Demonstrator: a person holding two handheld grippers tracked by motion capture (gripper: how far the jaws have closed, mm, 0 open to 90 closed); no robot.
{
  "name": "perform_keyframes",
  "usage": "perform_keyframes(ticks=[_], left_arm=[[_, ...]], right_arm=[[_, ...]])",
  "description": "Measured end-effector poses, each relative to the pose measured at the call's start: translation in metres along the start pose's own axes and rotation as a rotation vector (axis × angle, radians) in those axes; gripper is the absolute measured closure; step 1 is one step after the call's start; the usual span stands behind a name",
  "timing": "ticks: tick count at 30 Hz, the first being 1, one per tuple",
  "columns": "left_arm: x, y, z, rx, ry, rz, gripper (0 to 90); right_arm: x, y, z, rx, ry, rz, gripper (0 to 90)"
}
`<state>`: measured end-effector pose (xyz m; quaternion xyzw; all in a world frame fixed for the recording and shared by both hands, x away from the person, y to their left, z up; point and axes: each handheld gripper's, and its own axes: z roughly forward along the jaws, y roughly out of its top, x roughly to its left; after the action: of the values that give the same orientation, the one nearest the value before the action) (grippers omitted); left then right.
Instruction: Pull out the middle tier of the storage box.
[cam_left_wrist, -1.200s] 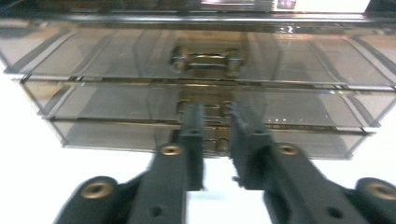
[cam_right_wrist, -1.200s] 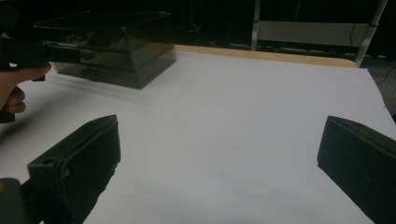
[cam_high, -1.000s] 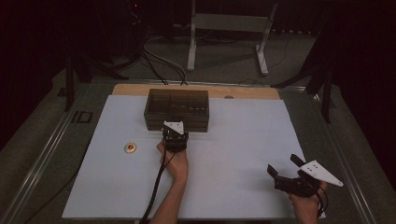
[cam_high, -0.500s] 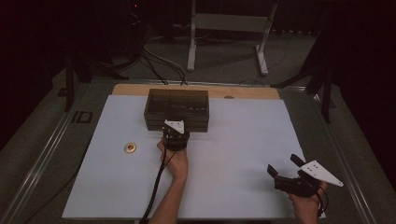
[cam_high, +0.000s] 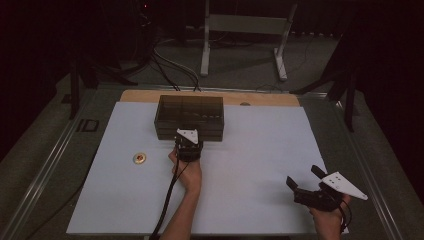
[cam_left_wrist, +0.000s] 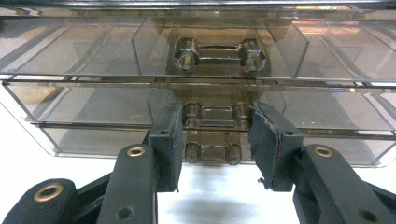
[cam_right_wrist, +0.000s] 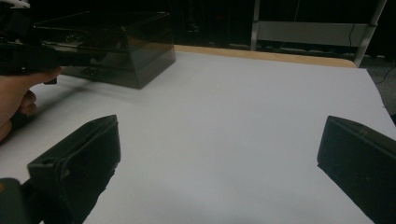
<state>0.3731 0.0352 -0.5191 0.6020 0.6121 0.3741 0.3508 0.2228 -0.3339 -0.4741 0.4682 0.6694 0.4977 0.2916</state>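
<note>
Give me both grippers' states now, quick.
Left gripper: jaws on either side of the middle drawer handle of the drawer box; whether it grips, cannot be told.
Right gripper: open, holding nothing.

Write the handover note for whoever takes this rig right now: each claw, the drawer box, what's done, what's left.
Left claw: at the front of the smoky drawer box, pads either side of the middle drawer handle; contact unclear.
Right claw: open, holding nothing, over the white mat at near right.
Small round disc lies on the mat left of the box.
Done: left claw lined up on the handle.
Left: all drawers look shut; likely close on the handle and pull.
</note>
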Motion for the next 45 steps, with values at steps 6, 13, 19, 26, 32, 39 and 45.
perform_keyframes(ticks=[6,13,19,26,32,39,45], left_arm=[[0.000,-0.003,-0.007,0.004,0.003,0.002,57.9],[0.001,-0.009,-0.018,0.001,-0.002,0.006,57.8],[0.005,-0.007,-0.020,0.000,-0.035,-0.001,55.9],[0.009,-0.002,-0.026,-0.005,-0.072,-0.042,30.2],[0.021,0.000,-0.025,0.059,-0.139,-0.041,0.8],[0.027,0.005,-0.027,0.097,-0.208,0.013,0.8],[0.035,0.011,-0.031,0.069,-0.313,0.059,0.9]], right_arm=[[0.000,0.000,0.000,0.000,0.000,0.001,0.0],[0.000,0.000,0.000,0.000,-0.001,0.000,0.0],[0.000,0.000,0.000,0.002,0.002,-0.003,0.0],[0.000,0.000,0.000,0.000,0.000,0.000,0.0],[0.000,0.000,0.000,0.002,0.000,-0.001,0.0],[0.001,0.000,0.000,0.005,0.001,-0.002,0.0],[0.001,0.000,0.000,0.005,0.002,0.000,0.0]])
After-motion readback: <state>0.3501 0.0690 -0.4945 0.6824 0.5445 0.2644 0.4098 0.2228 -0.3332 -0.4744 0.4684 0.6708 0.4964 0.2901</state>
